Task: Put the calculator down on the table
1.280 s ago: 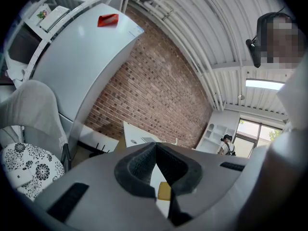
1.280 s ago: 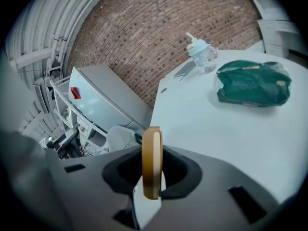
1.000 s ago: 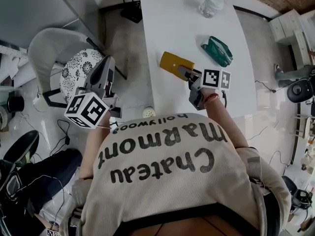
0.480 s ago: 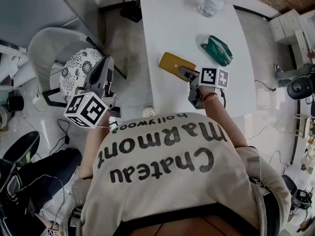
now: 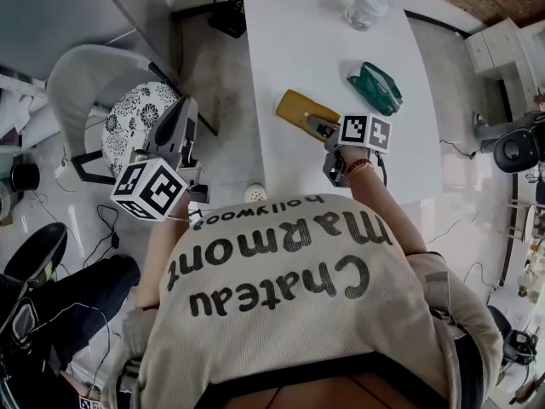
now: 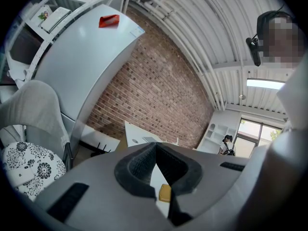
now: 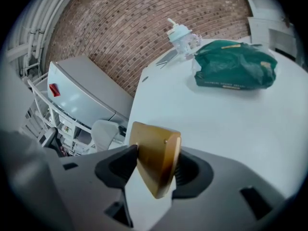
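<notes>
The calculator (image 5: 298,109), a flat golden-yellow slab, lies near the left edge of the white table (image 5: 341,41). My right gripper (image 5: 318,127) is at its near end and tilts down at it. In the right gripper view the calculator (image 7: 156,160) stands edge-on between the jaws of the right gripper (image 7: 155,155), which are opening; white table shows in the gap beside the left pad. My left gripper (image 5: 182,107) hangs off the table above the chair, shut and empty. In the left gripper view its tips (image 6: 155,146) meet, and the calculator (image 6: 165,192) shows small below them.
A green pouch (image 5: 376,88) lies to the right of the calculator, also seen as the pouch (image 7: 236,64). A glass vase (image 5: 366,2) stands at the far end. A white chair with a patterned cushion (image 5: 128,113) is left of the table, under my left gripper.
My right gripper has sunk a little and crept towards the calculator, whose near end has come down. The left gripper has not moved.
</notes>
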A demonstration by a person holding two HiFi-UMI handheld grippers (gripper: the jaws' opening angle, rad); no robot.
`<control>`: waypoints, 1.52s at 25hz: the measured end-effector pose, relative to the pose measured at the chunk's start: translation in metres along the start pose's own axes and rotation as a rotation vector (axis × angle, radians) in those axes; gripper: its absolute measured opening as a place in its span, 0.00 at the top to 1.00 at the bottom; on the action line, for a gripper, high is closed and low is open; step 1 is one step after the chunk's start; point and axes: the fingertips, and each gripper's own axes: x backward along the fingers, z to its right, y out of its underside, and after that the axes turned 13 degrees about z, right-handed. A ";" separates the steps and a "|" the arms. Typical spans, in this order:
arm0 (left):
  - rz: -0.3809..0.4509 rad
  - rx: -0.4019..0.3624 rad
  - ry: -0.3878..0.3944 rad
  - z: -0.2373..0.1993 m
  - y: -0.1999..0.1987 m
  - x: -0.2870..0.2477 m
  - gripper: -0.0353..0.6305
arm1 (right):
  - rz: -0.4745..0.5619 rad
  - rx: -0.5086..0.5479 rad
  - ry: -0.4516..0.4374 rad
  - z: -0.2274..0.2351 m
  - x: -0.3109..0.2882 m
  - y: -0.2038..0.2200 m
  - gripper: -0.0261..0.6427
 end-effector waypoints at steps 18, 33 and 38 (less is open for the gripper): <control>0.004 0.004 -0.008 -0.003 -0.002 -0.002 0.95 | 0.026 0.084 0.093 0.014 -0.007 0.001 0.53; 0.014 0.011 -0.015 -0.007 -0.003 0.006 0.95 | 0.112 0.130 0.222 0.013 -0.008 0.003 0.46; 0.012 0.009 -0.021 -0.010 -0.005 0.009 0.95 | 0.124 0.123 0.235 0.014 -0.011 0.002 0.46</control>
